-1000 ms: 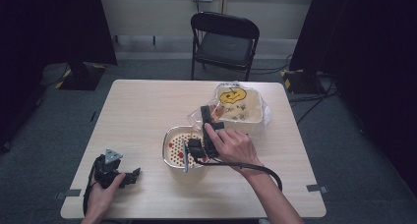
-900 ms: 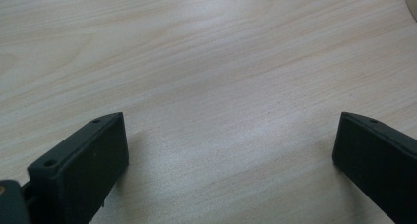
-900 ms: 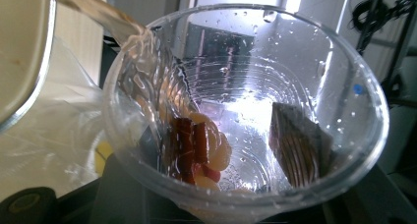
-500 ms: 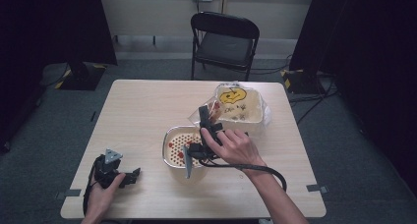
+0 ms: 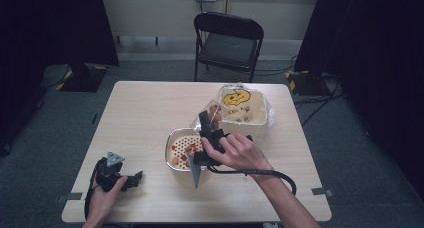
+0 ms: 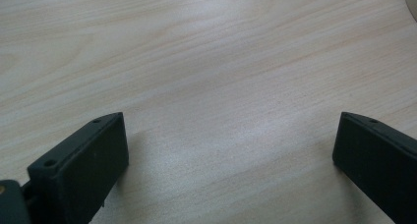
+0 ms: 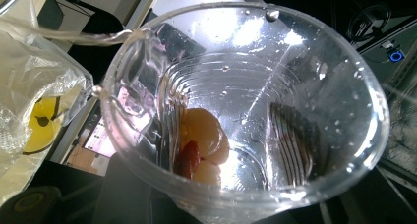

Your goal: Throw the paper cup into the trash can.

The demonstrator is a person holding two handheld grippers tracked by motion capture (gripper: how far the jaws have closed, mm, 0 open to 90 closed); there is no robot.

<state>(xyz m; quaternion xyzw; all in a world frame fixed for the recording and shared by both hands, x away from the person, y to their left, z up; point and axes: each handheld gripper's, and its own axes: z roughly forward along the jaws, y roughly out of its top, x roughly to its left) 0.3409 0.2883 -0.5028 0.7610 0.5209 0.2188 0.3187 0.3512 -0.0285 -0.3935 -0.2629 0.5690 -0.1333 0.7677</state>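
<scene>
Light wood table point(image 5: 150, 118), black folding chair point(image 5: 227, 43) behind it, dark curtains both sides. Right gripper point(image 5: 210, 130) is clamped on a clear plastic cup point(image 7: 246, 101), held over the table between the strainer bowl point(image 5: 172, 140) and the bag-wrapped tub point(image 5: 245, 110). The right gripper view looks into the mouth of the cup: a few pale round pieces and one red piece point(image 7: 201, 148) sit near the bottom, wet droplets on the wall. Strainer bowl already holds red and orange bits on its perforated insert, so the tipping looks mostly done (a small remainder left in the cup). Left to do, by my read: get the last pieces out, set the cup down. Tub with the yellow face print sits just behind, toward the chair, plastic loose around it. Left gripper point(image 5: 134, 178) rests low near the front left edge of the table, jaws wide apart with nothing between them, bare wood under them in the left gripper view, well apart from the bowl
</scene>
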